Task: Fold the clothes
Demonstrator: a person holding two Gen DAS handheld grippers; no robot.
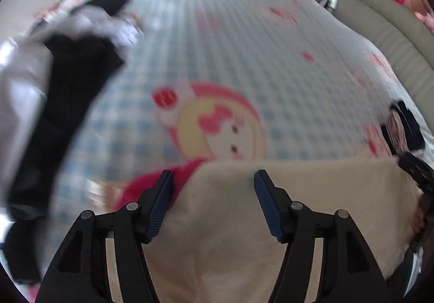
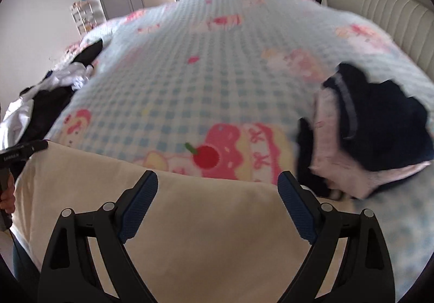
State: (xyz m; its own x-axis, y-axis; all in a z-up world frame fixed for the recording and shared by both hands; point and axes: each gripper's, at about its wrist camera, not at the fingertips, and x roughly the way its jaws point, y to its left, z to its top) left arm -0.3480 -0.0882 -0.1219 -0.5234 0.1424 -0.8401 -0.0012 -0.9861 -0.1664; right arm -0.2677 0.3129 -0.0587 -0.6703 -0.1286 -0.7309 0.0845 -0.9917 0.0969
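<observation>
A cream garment [image 1: 244, 221] lies flat on the near edge of the bed, with a straight far edge. My left gripper [image 1: 213, 176] hovers open over its left part, nothing between the fingers. The right wrist view has the same cream garment [image 2: 190, 221] under my right gripper [image 2: 218, 179], which is also open and holds nothing. The other gripper's body [image 2: 19, 153] and a hand show at the far left of that view. Both views are blurred by motion.
The bed carries a blue checked blanket [image 1: 230, 45] with pink cartoon prints. A loose pile of black and white clothes [image 1: 54, 85] lies at the left. Folded dark and pink clothes [image 2: 366, 134] sit at the right. A padded cream headboard [image 2: 393, 18] runs along the right side.
</observation>
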